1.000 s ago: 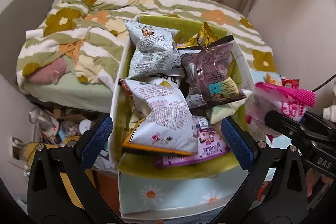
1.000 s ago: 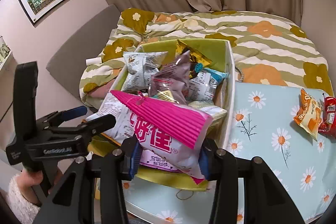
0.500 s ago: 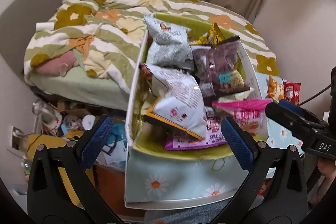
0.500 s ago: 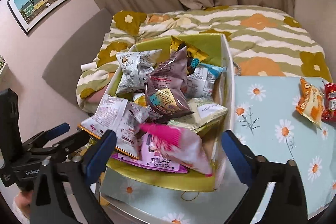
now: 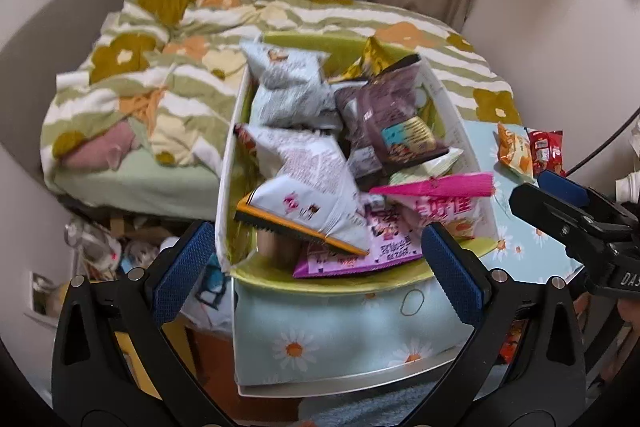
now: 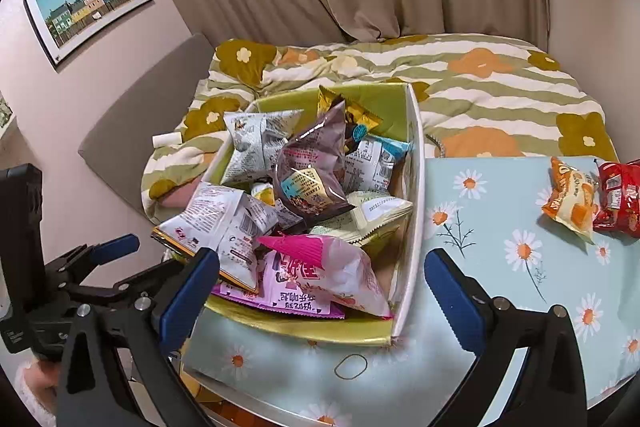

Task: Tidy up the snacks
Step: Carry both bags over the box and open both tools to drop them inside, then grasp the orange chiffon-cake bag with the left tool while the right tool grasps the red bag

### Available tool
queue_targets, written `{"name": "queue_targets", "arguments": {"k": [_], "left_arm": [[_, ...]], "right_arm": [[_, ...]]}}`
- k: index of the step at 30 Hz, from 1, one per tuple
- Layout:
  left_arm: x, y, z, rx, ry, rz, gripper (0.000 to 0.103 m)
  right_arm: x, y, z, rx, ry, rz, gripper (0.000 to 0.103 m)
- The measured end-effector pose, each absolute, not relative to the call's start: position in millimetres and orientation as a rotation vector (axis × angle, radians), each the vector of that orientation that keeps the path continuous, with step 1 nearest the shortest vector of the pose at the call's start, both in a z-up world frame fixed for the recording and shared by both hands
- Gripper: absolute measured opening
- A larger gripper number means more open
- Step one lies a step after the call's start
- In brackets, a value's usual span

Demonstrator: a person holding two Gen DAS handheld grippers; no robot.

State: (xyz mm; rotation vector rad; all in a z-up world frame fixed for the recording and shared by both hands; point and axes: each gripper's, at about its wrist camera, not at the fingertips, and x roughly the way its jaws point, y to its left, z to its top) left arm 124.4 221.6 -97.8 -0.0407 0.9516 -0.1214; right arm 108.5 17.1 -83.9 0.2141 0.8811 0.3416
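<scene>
Right gripper jaws have just been opening, now wide apart, nothing between them. Pink bag sits in the box, near end. Left gripper also apart, empty. Risk — the heap is overfull, so the orange-edged bag overhanging the near rim could slide out.

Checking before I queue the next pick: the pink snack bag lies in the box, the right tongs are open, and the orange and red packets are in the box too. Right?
Not quite. The orange packet and red packet lie outside the box, on the daisy tablecloth, as the right wrist view shows. The pink snack bag does lie in the box, and the right tongs are open, their jaws having just opened off it.
</scene>
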Motion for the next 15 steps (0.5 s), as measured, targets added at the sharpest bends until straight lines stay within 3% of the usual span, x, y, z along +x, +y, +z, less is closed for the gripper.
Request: {"name": "queue_targets", "arguments": {"k": [15], "left_arm": [[134.5,105.9,-56.2,-0.012,0.859,-0.201,0.103]], "right_arm": [[90.4,-79.5,-39.8,0.178,0.804,0.258,0.102]]}}
